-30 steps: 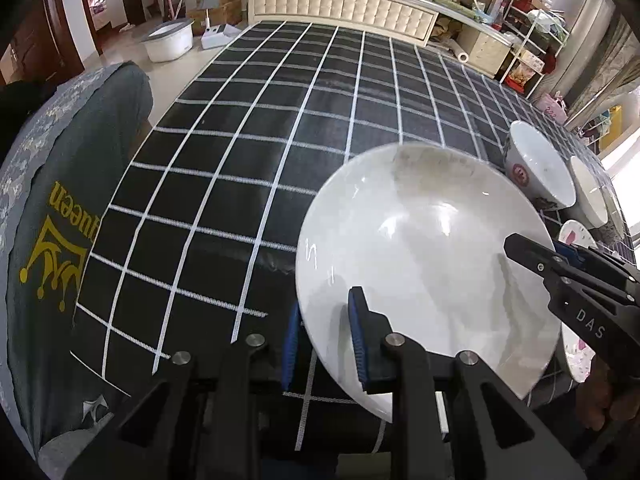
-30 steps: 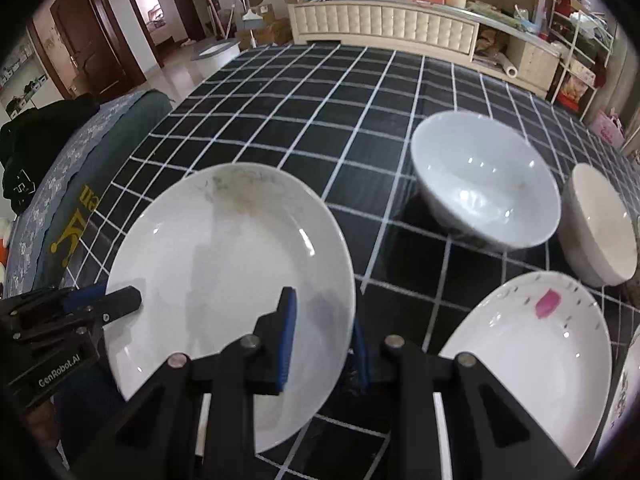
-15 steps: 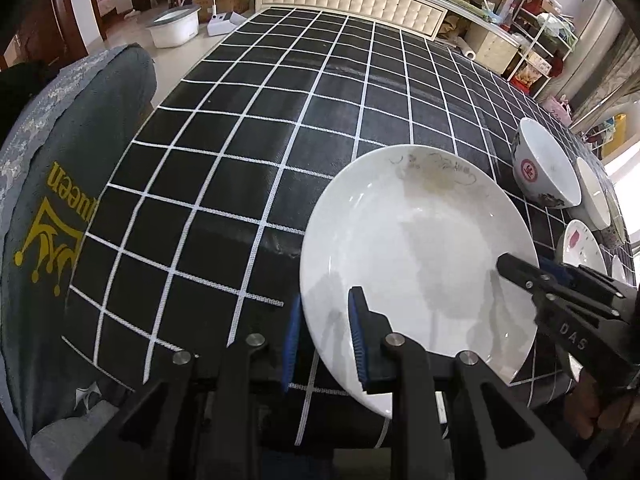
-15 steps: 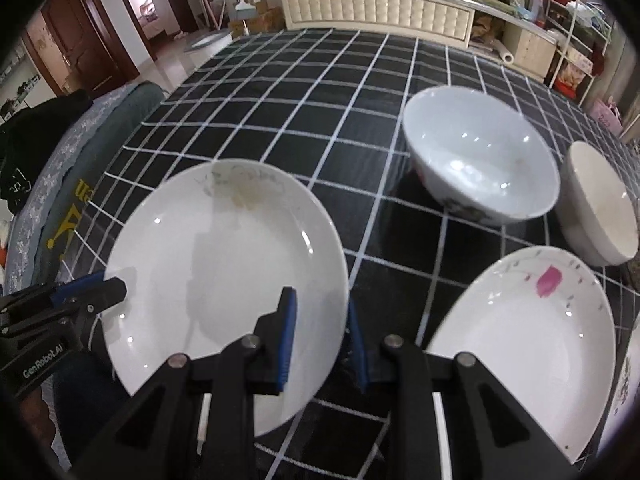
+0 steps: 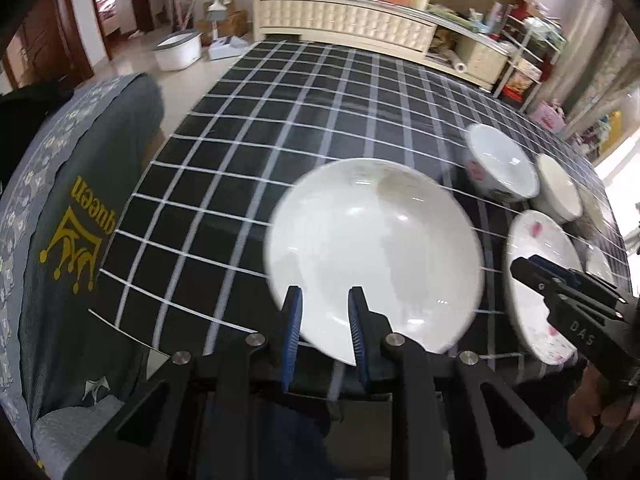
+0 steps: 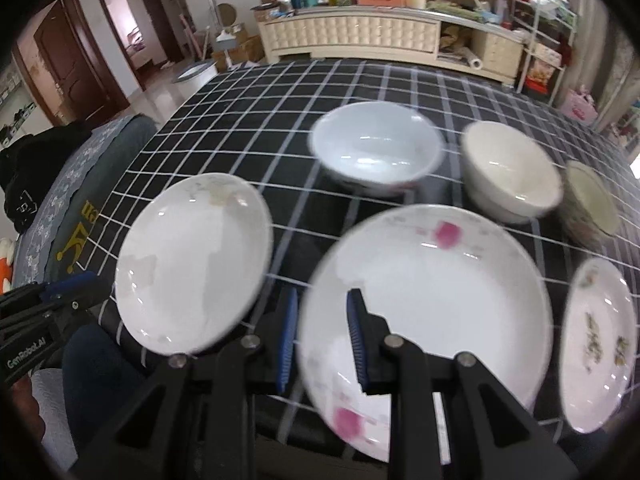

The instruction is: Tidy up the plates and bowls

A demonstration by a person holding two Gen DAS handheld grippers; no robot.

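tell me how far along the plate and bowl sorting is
Early. Nothing looks stacked yet: the white bowl, cream bowl and speckled plate each sit apart on the checked cloth. In hand: the left gripper straddles the plain white plate, the right gripper the pink-flowered plate. All grouping remains.

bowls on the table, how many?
3, in a back row in the right wrist view: wide white ceramic bowl leftmost, cream ceramic bowl in the middle, greenish patterned bowl rightmost, at the blurred frame edge; more may be hidden.
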